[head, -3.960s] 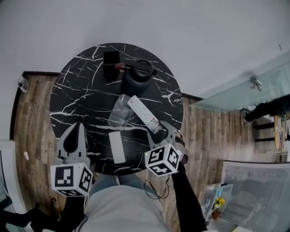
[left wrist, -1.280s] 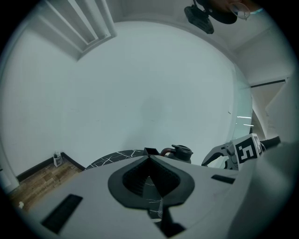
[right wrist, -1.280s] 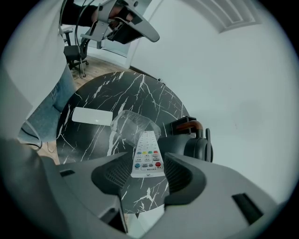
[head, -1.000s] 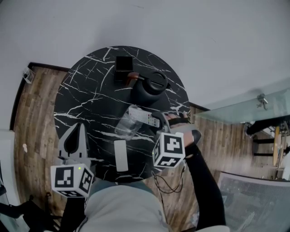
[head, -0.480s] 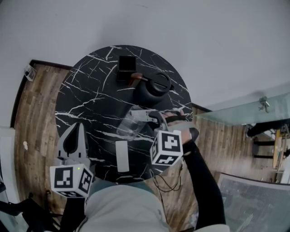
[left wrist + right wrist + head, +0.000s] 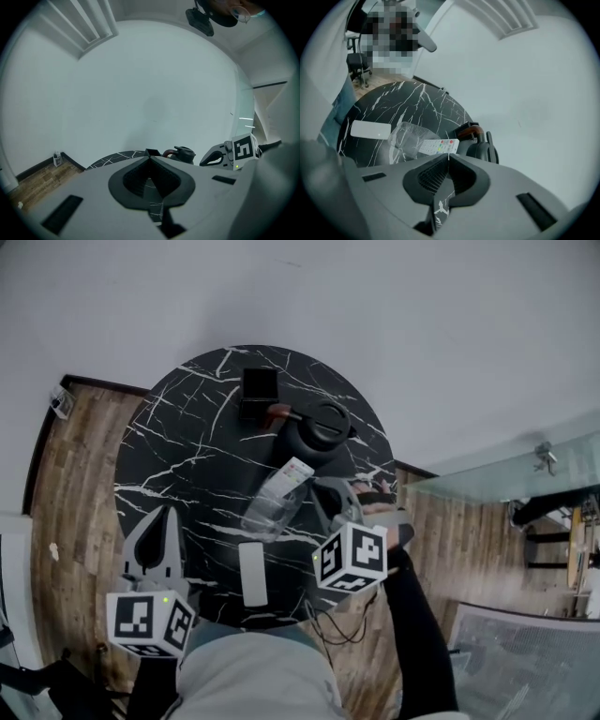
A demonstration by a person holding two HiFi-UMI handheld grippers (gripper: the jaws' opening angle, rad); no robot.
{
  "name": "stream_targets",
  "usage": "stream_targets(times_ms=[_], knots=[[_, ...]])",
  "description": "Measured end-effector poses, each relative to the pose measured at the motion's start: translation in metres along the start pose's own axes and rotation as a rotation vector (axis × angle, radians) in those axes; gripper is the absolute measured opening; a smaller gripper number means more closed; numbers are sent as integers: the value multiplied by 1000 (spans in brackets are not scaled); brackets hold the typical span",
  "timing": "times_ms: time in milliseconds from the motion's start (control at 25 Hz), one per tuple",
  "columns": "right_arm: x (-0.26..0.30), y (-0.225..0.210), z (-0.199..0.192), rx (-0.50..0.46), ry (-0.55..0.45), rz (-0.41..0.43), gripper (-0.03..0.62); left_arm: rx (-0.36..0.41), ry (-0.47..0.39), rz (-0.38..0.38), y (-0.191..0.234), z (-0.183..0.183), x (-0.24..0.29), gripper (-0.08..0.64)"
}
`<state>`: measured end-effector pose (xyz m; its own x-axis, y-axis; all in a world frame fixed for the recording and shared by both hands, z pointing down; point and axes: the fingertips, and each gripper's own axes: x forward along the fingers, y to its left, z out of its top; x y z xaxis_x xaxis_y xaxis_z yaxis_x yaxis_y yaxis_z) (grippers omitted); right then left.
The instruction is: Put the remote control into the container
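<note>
We see the remote control (image 6: 292, 472) leaning inside the clear container (image 6: 266, 514) at mid-frame on the tabletop (image 6: 178, 442), its upper end above the rim, so we judge the placing essentially done. The right hand-held gripper (image 6: 324, 495), just right of it, has just been closing its jaws, which now meet on nothing. The left hand-held gripper (image 6: 166, 514), lower left, is also closed and empty.

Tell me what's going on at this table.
A person works with a gripper in each hand at a round black marble table. The white remote control leans in the clear container, one end sticking out. The right gripper sits just beside it; its fingers have just closed with nothing between them. The left gripper, shut and empty, hangs idle at the table's near edge.
</note>
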<state>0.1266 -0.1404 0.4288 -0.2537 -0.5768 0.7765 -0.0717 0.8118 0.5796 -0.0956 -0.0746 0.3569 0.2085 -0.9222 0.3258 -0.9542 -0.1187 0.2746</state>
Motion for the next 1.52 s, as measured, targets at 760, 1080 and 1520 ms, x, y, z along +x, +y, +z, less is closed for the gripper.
stream_targets(times_ms=[760, 1080, 1520], knots=[[-66, 18, -1, 1051, -409, -90, 5, 74, -35, -146, -50, 12, -7, 9], [-74, 25, -8, 1049, -409, -159, 6, 105, -10, -181, -66, 6, -12, 9], [-78, 45, -15, 1101, -401, -134, 6, 133, -16, -189, -74, 9, -21, 9]])
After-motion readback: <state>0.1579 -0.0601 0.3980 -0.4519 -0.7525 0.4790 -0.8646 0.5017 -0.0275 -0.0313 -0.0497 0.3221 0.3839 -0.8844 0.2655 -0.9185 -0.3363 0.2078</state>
